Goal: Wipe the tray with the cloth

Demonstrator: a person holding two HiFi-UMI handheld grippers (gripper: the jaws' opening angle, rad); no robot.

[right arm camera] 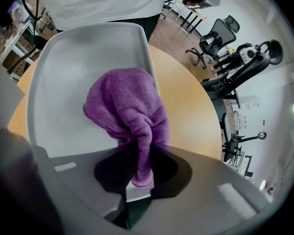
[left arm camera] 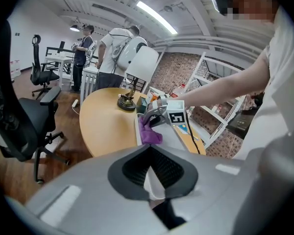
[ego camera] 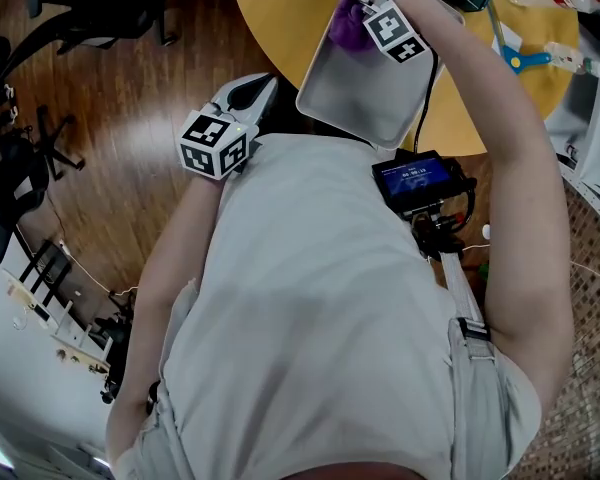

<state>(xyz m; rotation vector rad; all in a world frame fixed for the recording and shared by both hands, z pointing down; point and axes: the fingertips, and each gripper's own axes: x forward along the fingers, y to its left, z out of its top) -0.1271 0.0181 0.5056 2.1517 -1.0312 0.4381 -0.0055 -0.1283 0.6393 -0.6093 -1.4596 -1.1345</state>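
Cloth [right arm camera: 125,111]: purple, fluffy terry pile, soft, fully matt.
Tray [right arm camera: 63,82]: pale grey, dead smooth, dull satin sheen; plastic or coated metal, can't tell.
Table [right arm camera: 191,102]: yellow-orange wood-look top, smooth, low sheen.
Floor [ego camera: 130,118], left of head view: dark wood boards, properly glossy, light streaks bouncing off.
Right gripper [right arm camera: 137,169]: grey matt plastic shell, with black, finely ribbed, rubbery-looking pads [right arm camera: 117,165]. Left gripper [left arm camera: 152,170]: same deal.
Shirt [ego camera: 310,308]: pale matt fabric.
Wall [left arm camera: 174,75]: rough brick.

Round wooden table [ego camera: 270,18], glossy wood floor [ego camera: 130,88], black office chair [left arm camera: 19,131], ceiling strip light [left arm camera: 157,16]
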